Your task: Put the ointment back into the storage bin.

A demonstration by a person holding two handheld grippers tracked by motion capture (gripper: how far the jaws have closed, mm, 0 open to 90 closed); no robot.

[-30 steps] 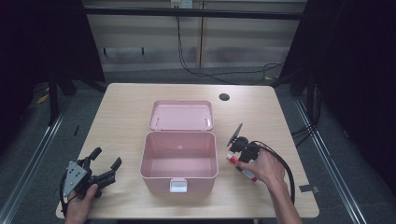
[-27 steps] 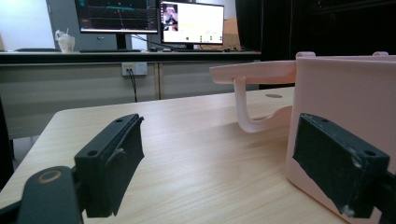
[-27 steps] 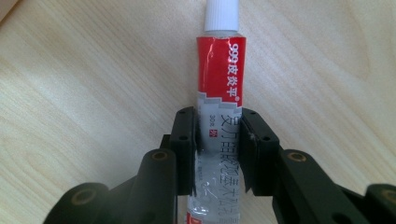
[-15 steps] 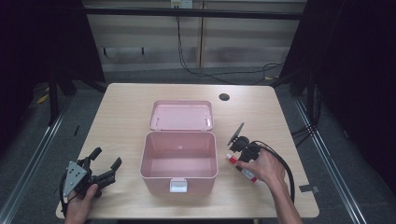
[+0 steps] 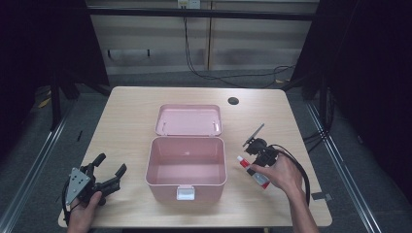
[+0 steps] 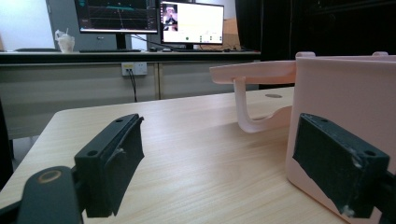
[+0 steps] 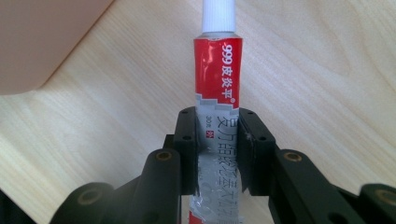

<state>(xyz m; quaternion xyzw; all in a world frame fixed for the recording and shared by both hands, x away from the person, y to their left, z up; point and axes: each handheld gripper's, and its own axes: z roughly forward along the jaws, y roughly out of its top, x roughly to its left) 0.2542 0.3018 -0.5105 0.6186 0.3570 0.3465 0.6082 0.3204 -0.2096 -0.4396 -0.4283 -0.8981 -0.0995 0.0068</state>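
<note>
- Lower left of high view: my left gripper point(image 5: 108, 176) w/ jaws spread wide, nothing in them, low on the table point(image 5: 131, 121).
- Centre: pink box point(image 5: 186, 167) open, lid point(image 5: 188, 120) lying behind it.
- Lower right: right gripper point(image 7: 217, 140) jaws clamped on red-white ointment tube point(image 7: 218, 93), just beside the box.

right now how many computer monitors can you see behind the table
2. In the left gripper view, a dark monitor showing graph lines stands at upper left on the back counter, and a brighter monitor with a white screen stands just right of it. Others could sit outside the frame.
</note>
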